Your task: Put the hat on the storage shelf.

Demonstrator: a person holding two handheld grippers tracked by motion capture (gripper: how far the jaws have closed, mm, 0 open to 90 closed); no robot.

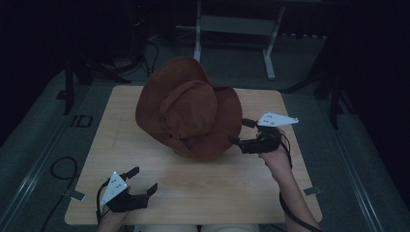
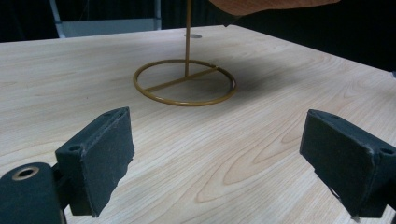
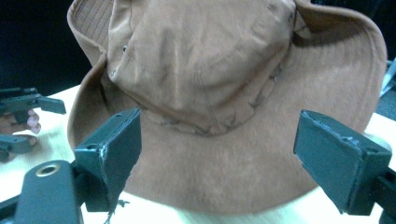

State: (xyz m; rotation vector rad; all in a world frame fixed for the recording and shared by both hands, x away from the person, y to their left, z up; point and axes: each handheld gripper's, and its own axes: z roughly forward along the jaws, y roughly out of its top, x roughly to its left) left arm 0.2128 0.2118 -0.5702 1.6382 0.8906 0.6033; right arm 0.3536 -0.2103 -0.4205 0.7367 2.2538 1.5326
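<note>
A soft brown hat [image 1: 191, 108] of suede-like fabric, with a wide floppy brim, a creased crown and a thin band around it, sits on a slim brass-coloured stand [image 2: 187, 79] at the far middle of a pale wood-grain table [image 1: 203, 186]. The stand has a round wire ring base crossed by one bar, with a straight rod rising from it; the hat's brim hangs above it at the top of the left gripper view. Stitched rings show under the brim in the right gripper view.

The right gripper [image 1: 241, 131] is at the hat's right edge, jaws spread wide with the brim just in front of them, holding nothing; whether a jaw tip touches the brim is hard to tell. The left gripper [image 1: 142, 180] rests low at the near left of the table, jaws wide apart and empty, well away from the hat.

Beyond the table a pale metal frame [image 1: 237, 29] stands on grey floor, with dark cables at the left
</note>
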